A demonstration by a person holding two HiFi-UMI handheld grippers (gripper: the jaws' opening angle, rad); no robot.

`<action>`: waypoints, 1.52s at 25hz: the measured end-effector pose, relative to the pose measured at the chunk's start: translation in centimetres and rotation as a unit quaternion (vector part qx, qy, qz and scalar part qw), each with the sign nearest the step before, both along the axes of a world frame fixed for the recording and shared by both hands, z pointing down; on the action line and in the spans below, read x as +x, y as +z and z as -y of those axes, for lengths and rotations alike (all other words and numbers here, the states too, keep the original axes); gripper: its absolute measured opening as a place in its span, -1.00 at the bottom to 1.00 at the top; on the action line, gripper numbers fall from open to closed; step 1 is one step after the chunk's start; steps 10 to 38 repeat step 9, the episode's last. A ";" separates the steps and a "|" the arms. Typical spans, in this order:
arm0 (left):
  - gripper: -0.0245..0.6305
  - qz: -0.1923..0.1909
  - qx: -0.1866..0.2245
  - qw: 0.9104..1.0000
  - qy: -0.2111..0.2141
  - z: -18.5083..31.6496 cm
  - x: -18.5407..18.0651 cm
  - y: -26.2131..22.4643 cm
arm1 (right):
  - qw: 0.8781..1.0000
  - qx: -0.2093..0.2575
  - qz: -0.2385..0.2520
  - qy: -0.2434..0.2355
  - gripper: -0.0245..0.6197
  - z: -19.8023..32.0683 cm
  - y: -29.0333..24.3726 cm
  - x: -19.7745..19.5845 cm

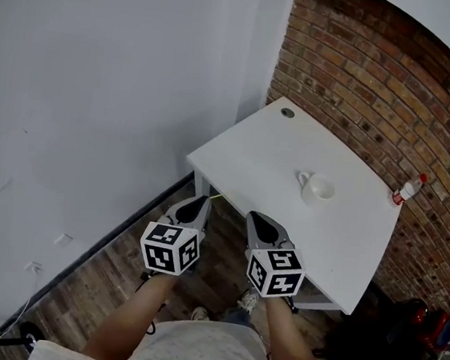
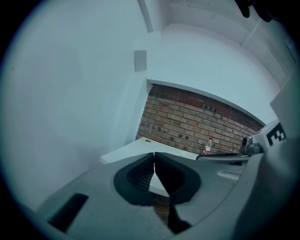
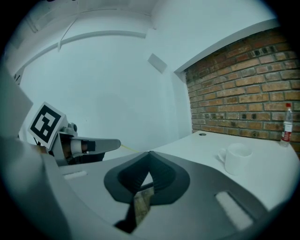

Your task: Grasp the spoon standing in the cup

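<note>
Pressed together tip to tip, holding nothing: fingers [image 2: 140, 174] of the left gripper [image 2: 153, 157]. Likewise closed and empty: fingers [image 3: 162, 177] of the right gripper [image 3: 149, 155]. Both held side by side off the near edge of the desk [image 1: 276, 157], well short of the cup [image 1: 317, 189]. White cup upright on the desk. No spoon discernible in the cup from any view. Bottle [image 1: 408, 189] beyond the cup, by the brick wall [image 1: 358, 77]. Judged: spoon probably light, stiff, smooth and slippery. Best pinched on the handle above the cup rim and lifted straight up, to avoid tipping the light, breakable cup.
</note>
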State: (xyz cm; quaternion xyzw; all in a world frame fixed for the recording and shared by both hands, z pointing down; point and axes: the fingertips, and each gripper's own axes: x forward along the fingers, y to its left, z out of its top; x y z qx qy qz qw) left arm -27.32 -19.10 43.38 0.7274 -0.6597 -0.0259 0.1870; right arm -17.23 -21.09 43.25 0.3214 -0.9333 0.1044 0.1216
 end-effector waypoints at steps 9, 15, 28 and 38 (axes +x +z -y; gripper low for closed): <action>-0.91 0.000 0.004 1.000 0.008 -0.2 -0.2 -0.3 | 1.000 -0.002 0.003 0.004 -0.90 -0.7 -0.1 -0.4; -0.91 0.000 0.004 1.000 0.008 -0.2 -0.2 -0.3 | 1.000 -0.002 0.003 0.004 -0.90 -0.7 -0.1 -0.4; -0.91 0.000 0.004 1.000 0.008 -0.2 -0.2 -0.3 | 1.000 -0.002 0.003 0.004 -0.90 -0.7 -0.1 -0.4; -0.91 0.000 0.004 1.000 0.008 -0.2 -0.2 -0.3 | 1.000 -0.002 0.003 0.004 -0.90 -0.7 -0.1 -0.4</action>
